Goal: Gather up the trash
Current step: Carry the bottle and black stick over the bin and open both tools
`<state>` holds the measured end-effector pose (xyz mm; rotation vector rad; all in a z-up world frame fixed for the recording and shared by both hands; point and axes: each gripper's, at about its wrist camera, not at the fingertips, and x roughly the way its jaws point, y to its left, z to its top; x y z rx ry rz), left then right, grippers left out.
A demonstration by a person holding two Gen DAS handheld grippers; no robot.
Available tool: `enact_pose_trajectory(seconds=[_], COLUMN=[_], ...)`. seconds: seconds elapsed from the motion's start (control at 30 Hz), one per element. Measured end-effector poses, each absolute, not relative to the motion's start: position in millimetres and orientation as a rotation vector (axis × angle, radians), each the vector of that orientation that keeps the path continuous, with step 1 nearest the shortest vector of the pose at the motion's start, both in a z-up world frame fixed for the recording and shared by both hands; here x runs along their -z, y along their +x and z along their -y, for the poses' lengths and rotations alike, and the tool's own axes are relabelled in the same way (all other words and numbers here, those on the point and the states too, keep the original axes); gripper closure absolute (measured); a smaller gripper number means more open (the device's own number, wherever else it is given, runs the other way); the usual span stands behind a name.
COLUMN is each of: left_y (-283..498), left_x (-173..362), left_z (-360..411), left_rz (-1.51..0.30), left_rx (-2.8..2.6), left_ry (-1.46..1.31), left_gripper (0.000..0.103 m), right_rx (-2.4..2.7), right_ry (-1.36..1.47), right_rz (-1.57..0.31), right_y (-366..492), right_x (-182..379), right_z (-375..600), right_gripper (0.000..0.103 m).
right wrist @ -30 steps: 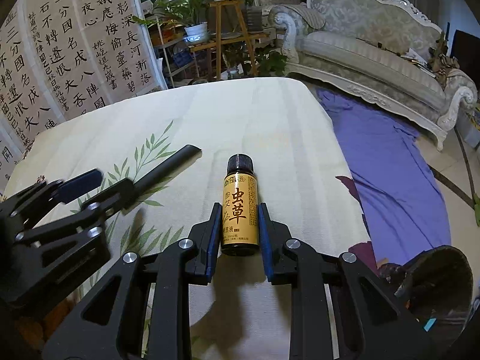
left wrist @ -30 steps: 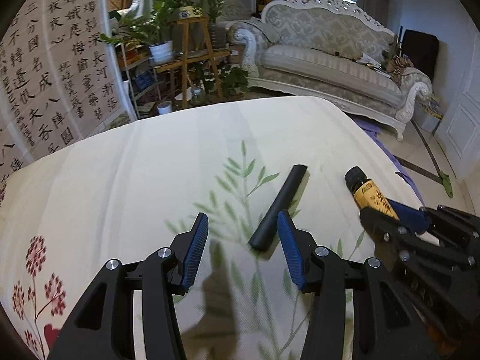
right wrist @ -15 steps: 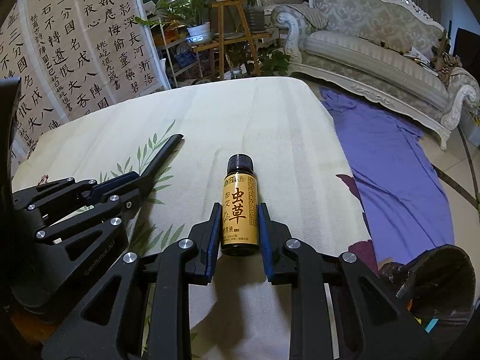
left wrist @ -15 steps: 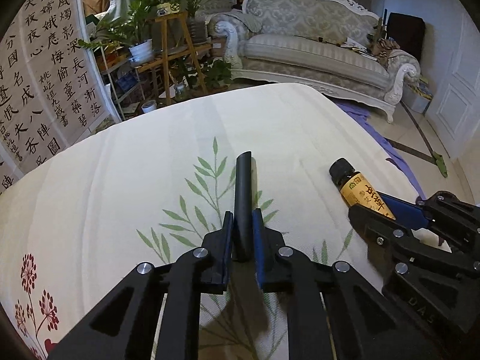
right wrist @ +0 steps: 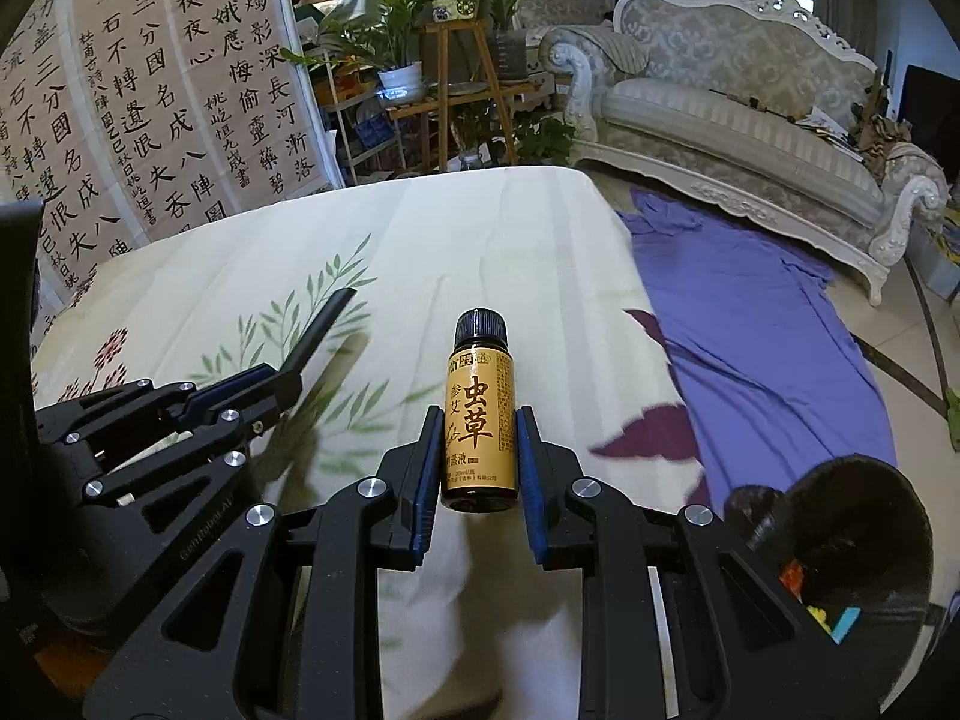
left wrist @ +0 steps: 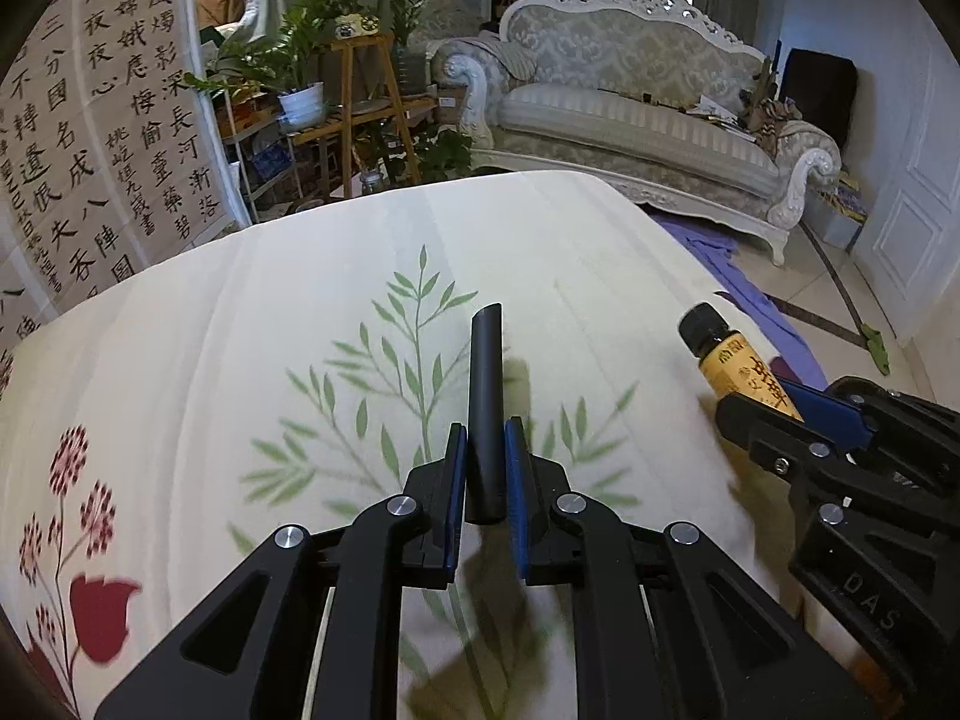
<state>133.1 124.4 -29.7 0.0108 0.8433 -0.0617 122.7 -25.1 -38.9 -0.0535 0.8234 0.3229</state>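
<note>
A black tube (left wrist: 485,414) is pinched between the jaws of the left gripper (left wrist: 485,480), its lower end gripped by the blue pads and its long axis running straight ahead, away from the camera, above a table (left wrist: 240,324) covered by a leaf-printed cloth. A yellow-labelled bottle (right wrist: 480,414) is clamped likewise in the right gripper (right wrist: 477,468) — black cap pointing forward, base nearest the camera. A dark bin (right wrist: 864,546) is seen at lower right.

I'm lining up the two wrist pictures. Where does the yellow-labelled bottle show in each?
Left wrist: yellow-labelled bottle at the right edge, held by the right gripper.
Right wrist: bottle at centre, between the blue pads.
Shared landmark: the ornate sofa at upper right.
</note>
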Motion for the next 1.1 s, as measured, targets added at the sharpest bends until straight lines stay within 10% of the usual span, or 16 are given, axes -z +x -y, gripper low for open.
enact_pose_trajectory(seconds=[1.1], left_y=[65.3], left_x=[6.3], left_z=[81.6], left_rz=[-0.685], left_rx=[0.38], left_ry=[0.138], left_gripper=[0.087], right_rx=[0.114], right_ry=[0.09], right_rz=[-0.751], right_y=[21.2], right_x=[44.2], right_z=[253.7], right_gripper=[0.079])
